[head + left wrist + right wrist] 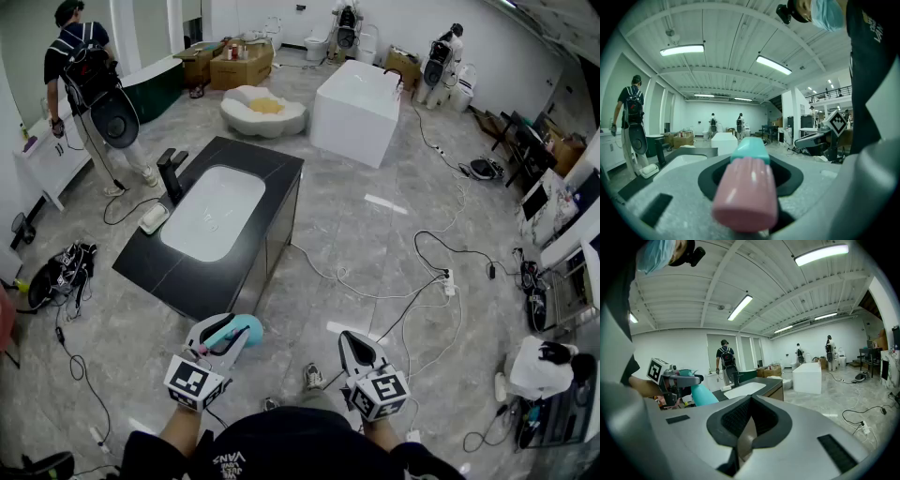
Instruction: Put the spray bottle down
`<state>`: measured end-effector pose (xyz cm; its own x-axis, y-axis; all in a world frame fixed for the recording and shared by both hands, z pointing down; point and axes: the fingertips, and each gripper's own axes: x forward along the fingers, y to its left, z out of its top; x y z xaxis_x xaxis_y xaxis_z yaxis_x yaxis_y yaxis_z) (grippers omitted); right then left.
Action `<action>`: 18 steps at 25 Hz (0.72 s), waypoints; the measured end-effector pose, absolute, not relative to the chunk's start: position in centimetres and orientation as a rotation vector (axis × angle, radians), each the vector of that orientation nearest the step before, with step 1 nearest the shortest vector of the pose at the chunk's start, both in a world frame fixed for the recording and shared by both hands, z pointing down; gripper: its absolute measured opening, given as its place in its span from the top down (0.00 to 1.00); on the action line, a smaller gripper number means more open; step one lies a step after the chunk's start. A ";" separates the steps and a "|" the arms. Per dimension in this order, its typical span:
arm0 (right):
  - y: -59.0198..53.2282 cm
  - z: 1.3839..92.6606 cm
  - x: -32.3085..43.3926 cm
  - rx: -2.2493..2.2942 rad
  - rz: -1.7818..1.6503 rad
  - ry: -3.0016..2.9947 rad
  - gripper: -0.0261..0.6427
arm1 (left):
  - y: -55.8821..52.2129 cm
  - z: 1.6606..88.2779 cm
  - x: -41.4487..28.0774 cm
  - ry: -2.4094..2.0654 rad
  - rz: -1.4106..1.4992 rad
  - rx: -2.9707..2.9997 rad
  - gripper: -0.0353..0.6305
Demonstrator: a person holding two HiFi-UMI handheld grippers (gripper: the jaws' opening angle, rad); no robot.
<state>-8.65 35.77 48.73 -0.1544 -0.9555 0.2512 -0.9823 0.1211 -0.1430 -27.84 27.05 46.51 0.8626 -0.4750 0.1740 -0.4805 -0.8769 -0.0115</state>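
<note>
- Left gripper (217, 345), nearest, clamps the teal, pink-capped spray bottle (240, 329) between half-parted jaws, off the ground.
- Right gripper (356, 354), beside it, has its jaws pressed together, empty.
- Black vanity (142, 262) has its near edge just beyond the bottle; open grey floor (375, 234) spreads to the right.

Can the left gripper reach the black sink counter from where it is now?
Probably yes: the left gripper, jaws shut on the spray bottle, hangs just short of the black counter at its near edge, and nothing stands between them.
</note>
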 end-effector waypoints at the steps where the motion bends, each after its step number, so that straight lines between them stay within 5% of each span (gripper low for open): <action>1: 35.6 48.7 -8.3 1.975 0.420 -2.280 0.96 | 26.9 46.5 -27.5 -0.772 0.270 3.001 0.71; 18: 30.5 49.7 -0.1 1.875 0.511 -2.409 0.96 | 22.8 46.6 -18.3 -0.826 0.334 2.984 0.71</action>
